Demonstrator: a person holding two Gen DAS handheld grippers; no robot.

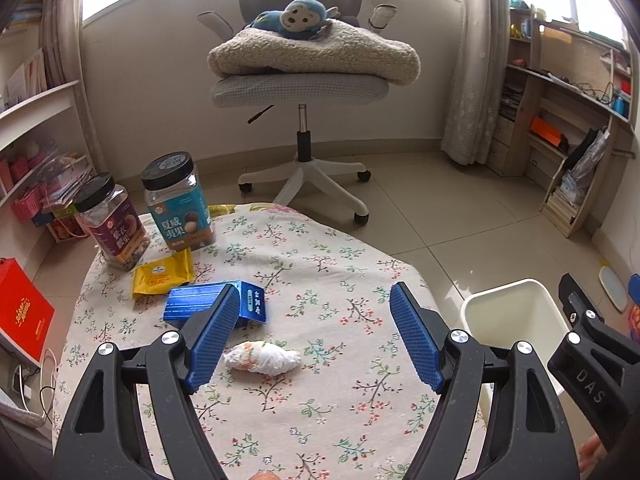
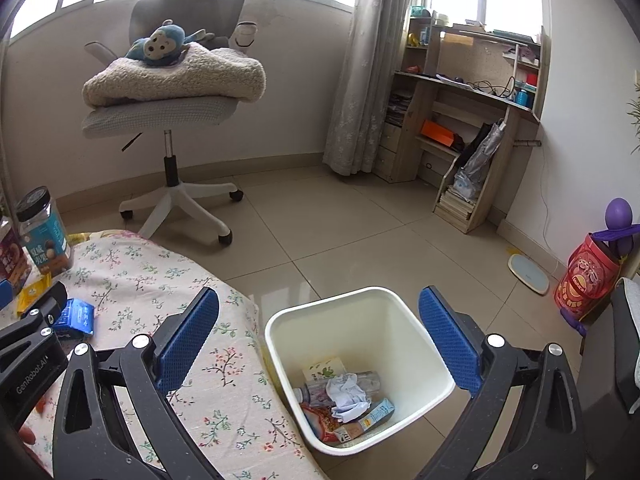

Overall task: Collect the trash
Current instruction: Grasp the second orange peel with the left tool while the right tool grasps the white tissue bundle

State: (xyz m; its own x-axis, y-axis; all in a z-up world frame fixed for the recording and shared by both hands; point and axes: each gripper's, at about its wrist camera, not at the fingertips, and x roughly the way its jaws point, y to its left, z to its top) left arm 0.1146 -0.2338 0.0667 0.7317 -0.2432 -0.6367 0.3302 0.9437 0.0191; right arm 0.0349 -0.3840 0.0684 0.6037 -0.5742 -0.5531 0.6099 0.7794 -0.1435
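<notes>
A crumpled white paper wad (image 1: 262, 358) lies on the floral tablecloth (image 1: 320, 264), low between the blue pads of my left gripper (image 1: 314, 336), which stands open above it and touches nothing. A blue box (image 1: 208, 306) and a yellow packet (image 1: 162, 274) lie behind the left pad. My right gripper (image 2: 318, 334) is open and empty over the white bin (image 2: 280, 344), which stands on the floor at the table's right edge. The bin holds a bottle, a white crumpled tissue (image 2: 346, 396), a carton and wrappers. The bin's rim (image 1: 508, 292) also shows in the left wrist view.
Two black-lidded nut jars (image 1: 180, 204) (image 1: 112, 224) stand at the table's far left. An office chair (image 1: 300, 88) with a blanket and a blue plush monkey is beyond the table. Shelves line both walls. A red box (image 1: 22, 312) sits left, a red tin (image 2: 586, 276) right.
</notes>
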